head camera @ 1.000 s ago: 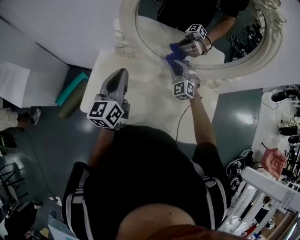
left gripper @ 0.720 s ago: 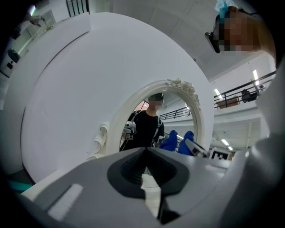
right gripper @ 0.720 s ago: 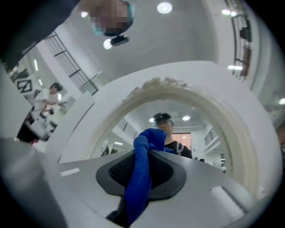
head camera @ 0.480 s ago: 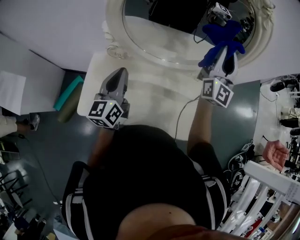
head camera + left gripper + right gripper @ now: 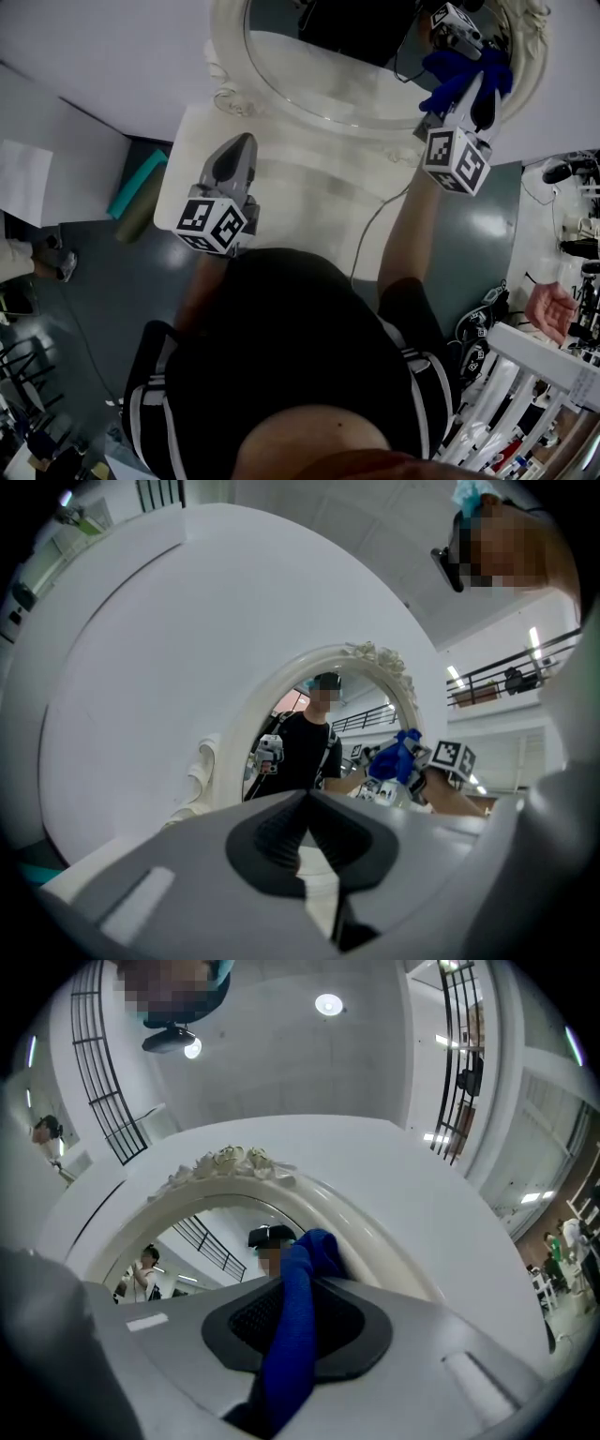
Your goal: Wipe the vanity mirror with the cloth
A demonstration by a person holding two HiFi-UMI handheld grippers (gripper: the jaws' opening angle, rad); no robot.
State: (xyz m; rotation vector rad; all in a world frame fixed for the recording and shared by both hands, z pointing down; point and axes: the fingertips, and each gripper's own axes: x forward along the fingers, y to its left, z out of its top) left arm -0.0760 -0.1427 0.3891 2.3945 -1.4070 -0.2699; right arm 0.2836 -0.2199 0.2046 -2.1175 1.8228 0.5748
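An oval vanity mirror in an ornate white frame (image 5: 234,80) stands at the back of a white table (image 5: 309,202). My right gripper (image 5: 473,89) is shut on a blue cloth (image 5: 459,70) and holds it against the glass at the mirror's right side. In the right gripper view the cloth (image 5: 295,1321) runs up between the jaws toward the mirror's frame (image 5: 328,1199). My left gripper (image 5: 234,164) hovers over the table's left part, shut and holding nothing. From the left gripper view I see the mirror (image 5: 309,752) and the cloth (image 5: 398,758) beyond the shut jaws.
A white wall (image 5: 103,56) rises behind the mirror. A teal box (image 5: 141,178) lies on the dark floor left of the table. A cable (image 5: 366,234) runs across the table. Another person's hand (image 5: 548,314) and racks of gear are at the right.
My right gripper has carried the cloth from the mirror's lower middle up to its right side, then a little farther right and up. The left gripper has stayed put.
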